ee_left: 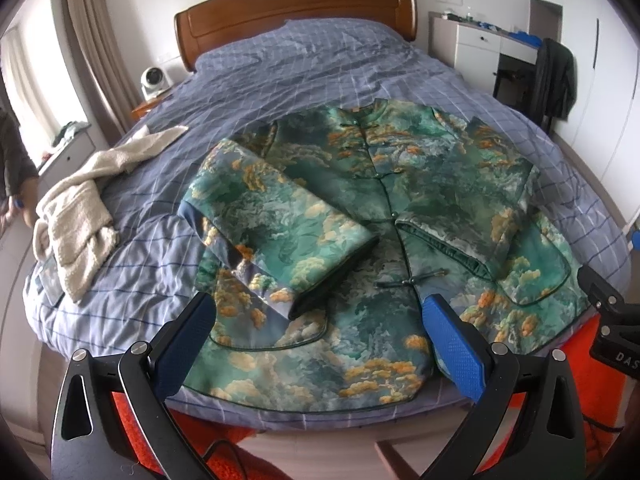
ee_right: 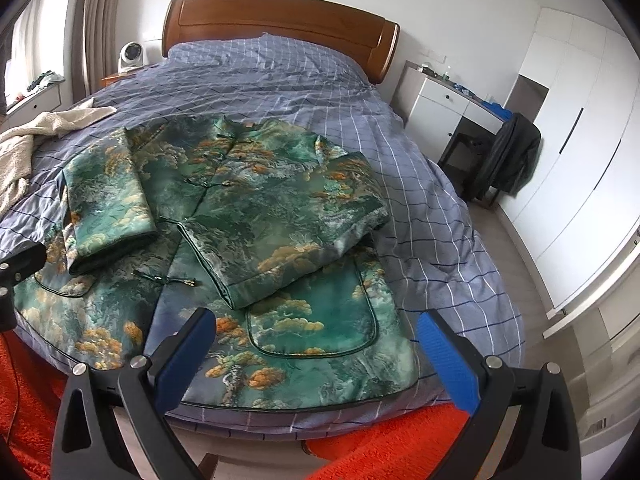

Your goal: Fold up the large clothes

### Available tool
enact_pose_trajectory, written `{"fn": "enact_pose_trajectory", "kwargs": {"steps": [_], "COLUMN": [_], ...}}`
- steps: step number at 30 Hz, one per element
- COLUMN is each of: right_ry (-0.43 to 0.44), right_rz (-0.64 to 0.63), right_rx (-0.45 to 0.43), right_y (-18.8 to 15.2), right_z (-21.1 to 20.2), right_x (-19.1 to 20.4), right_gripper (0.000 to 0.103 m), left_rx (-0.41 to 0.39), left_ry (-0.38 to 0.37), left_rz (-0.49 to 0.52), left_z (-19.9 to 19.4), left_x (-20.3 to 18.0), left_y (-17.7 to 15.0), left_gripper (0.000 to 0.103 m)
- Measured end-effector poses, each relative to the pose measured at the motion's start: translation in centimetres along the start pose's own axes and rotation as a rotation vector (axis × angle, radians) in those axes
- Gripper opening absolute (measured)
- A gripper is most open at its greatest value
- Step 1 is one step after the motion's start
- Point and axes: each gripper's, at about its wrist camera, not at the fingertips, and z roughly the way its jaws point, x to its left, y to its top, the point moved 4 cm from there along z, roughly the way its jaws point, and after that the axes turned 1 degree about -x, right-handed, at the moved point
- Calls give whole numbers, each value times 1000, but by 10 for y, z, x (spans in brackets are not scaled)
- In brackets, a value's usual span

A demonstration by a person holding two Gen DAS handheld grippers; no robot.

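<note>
Both tools are hanging wide apart over the foot of the bed, gripping nothing. Left gripper [ee_left: 320, 340] is spreading its blue pads [ee_left: 454, 344] above the jacket hem, and right gripper [ee_right: 316, 344] is doing the same over the hem's right half, its pads [ee_right: 448, 356] clear of the cloth. At 6 o'clock an orange rug [ee_right: 380, 448] is showing beneath the bed edge. Just beyond the fingers, the green brocade jacket [ee_left: 360, 208] is lying face up and buttoned on the blue checked quilt [ee_left: 280, 68], both sleeves [ee_left: 280, 224] folded in across its front, cuffs nearly meeting at the closure. At 9 o'clock in the left view a cream fleece garment [ee_left: 80, 208] is sprawling beside it. At 12 o'clock the wooden headboard [ee_left: 296, 8] is standing against the wall, and at 2 o'clock a white desk [ee_right: 444, 104] with a dark coat [ee_right: 508, 156] draped on its chair.
</note>
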Motion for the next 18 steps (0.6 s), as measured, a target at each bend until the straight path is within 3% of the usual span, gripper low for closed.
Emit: {"fn": "enact_pose_trajectory", "kwargs": {"steps": [11, 18], "right_ry": [-30, -2], "right_rz": [-23, -62], "right_rx": [34, 28], "right_y": [-9, -9], "right_z": [6, 5], "right_x": [1, 11], "right_gripper": [102, 102], "left_rx": [9, 16], "left_ry": [0, -5], "left_rz": [5, -5], "left_z": [2, 3], "left_x": [-2, 1], "left_y": [-5, -8], "left_gripper": [103, 103]}}
